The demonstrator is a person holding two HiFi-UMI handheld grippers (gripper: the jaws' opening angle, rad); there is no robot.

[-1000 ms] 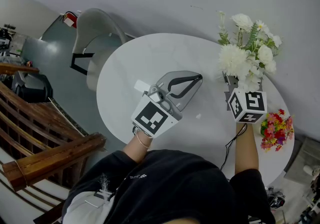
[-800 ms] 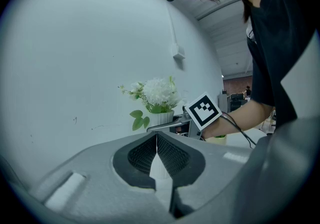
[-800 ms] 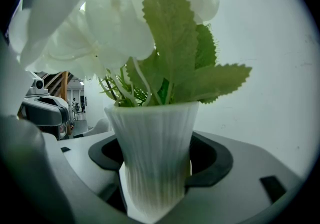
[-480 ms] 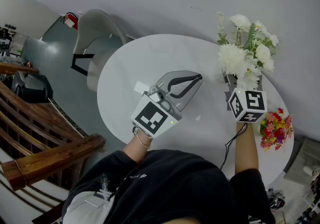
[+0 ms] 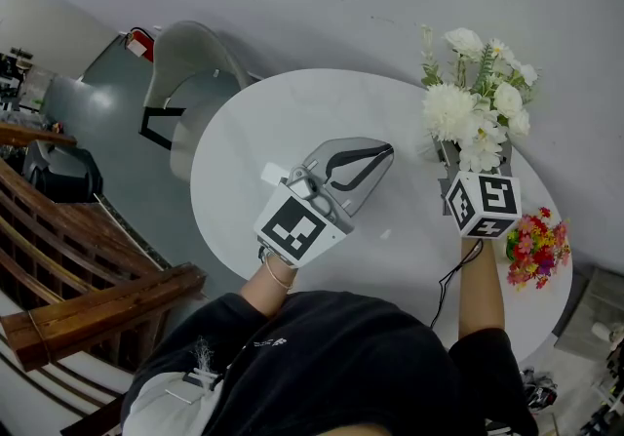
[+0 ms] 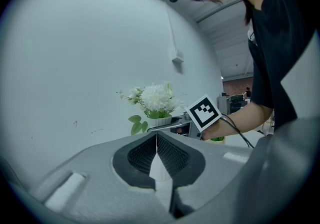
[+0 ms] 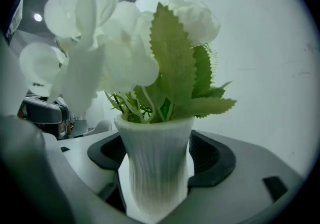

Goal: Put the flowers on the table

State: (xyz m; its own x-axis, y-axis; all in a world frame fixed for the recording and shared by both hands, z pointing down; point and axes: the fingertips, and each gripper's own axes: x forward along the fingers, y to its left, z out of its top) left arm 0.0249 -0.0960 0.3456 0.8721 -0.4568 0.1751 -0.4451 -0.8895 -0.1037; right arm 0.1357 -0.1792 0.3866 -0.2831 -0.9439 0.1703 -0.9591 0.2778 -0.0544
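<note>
I've got the right gripper (image 5: 471, 166) clamped round the ribbed white vase (image 7: 156, 160) of white flowers (image 5: 470, 100), at the right side of the round white table (image 5: 283, 122). I can't tell whether its base touches the tabletop. The left gripper (image 6: 156, 150) is over the table's middle, jaws pressed together, empty.
</note>
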